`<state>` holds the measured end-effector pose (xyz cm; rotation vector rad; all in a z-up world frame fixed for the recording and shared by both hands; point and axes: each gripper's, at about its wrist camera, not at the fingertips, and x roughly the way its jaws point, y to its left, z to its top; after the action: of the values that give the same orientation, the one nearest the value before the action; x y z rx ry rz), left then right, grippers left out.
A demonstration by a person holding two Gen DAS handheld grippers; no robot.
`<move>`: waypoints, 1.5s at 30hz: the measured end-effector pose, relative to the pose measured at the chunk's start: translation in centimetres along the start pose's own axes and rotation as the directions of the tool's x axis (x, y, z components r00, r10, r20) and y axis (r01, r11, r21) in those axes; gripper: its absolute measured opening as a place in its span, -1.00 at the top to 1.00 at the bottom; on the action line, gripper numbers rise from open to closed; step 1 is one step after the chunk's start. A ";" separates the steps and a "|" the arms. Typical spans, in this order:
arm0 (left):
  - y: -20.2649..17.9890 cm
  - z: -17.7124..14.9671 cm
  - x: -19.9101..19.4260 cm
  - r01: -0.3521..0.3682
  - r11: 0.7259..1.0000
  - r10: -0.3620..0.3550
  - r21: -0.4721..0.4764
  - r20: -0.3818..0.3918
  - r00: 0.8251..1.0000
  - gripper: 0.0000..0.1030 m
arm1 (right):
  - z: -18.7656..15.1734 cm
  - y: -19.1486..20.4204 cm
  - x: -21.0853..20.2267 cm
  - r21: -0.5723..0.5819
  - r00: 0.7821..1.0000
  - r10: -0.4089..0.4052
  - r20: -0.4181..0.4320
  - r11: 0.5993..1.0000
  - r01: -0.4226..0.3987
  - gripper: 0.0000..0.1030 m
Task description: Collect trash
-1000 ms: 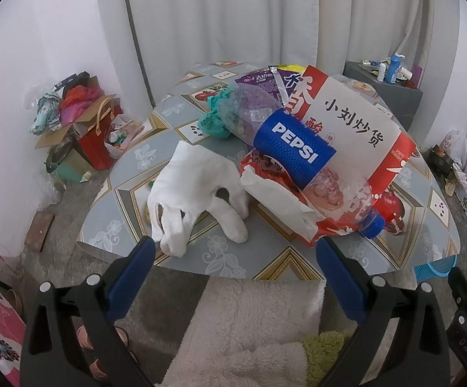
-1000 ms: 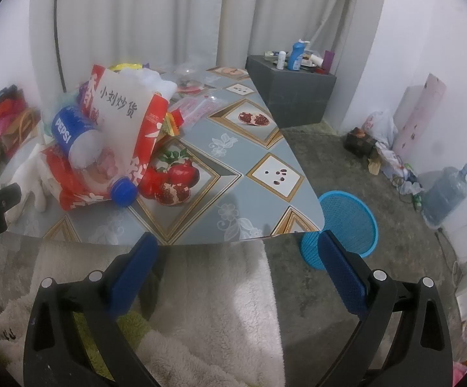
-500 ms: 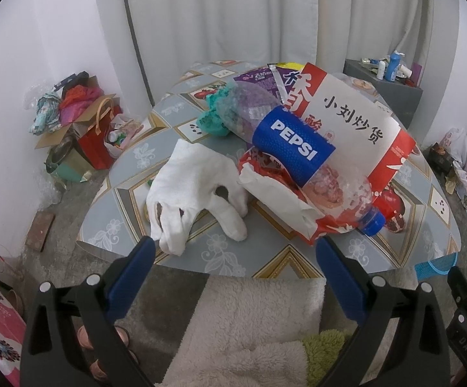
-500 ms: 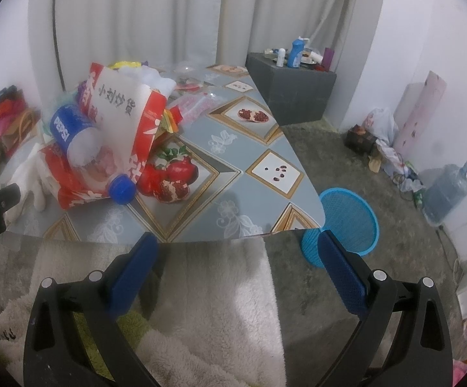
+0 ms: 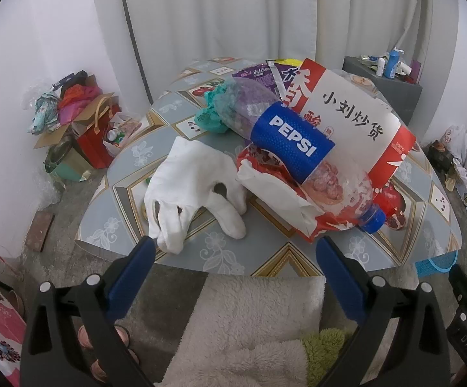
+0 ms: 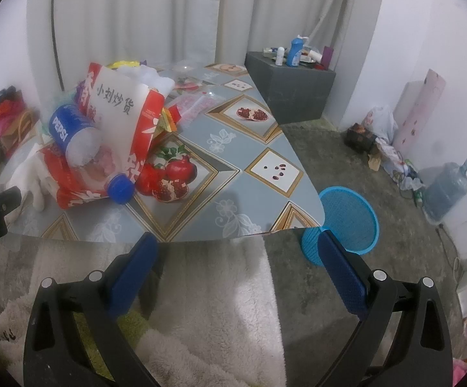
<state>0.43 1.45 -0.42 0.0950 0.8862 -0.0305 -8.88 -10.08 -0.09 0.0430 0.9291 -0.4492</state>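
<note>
Both claws are held spread and empty: the left gripper (image 5: 233, 251) short of the table edge (image 5: 201, 262), the right gripper (image 6: 238, 248) likewise. Just ahead of the left claw's left finger, a white glove (image 5: 194, 187) is seen lying limp; a low, centred pinch is advised. Beyond and rightward, the Pepsi bottle (image 5: 294, 143) is propped on a red snack bag (image 5: 355, 119). To the right claw's right, on the floor, the blue basket (image 6: 346, 222) is waiting.

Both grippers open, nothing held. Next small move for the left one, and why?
Probably ease the left gripper forward over the white glove. Its fingers are spread and empty at the table edge, and the glove lies nearest, flat and apart from the Pepsi bottle pile. The blue basket waits on the floor by the right gripper.
</note>
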 end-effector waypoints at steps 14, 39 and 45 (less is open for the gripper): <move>2.3 0.3 2.6 -0.001 0.998 -0.005 -0.062 -0.098 0.995 -0.89 | 2.7 1.1 0.2 -0.023 0.998 0.001 0.066 1.000 0.000 -0.85; 15.8 1.4 5.8 0.300 0.902 -0.297 -0.310 0.060 0.953 -0.89 | 8.3 5.3 -0.1 -0.046 0.913 0.333 0.237 0.942 -0.332 -0.85; 15.9 3.4 7.3 0.265 0.946 -0.249 -0.184 0.108 0.963 -0.89 | 8.6 5.7 0.0 -0.042 0.906 0.368 0.209 0.929 -0.367 -0.84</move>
<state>8.69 17.06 -2.81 -0.2074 0.8092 -0.1891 -0.07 -6.84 4.21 0.1631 0.6883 -0.0973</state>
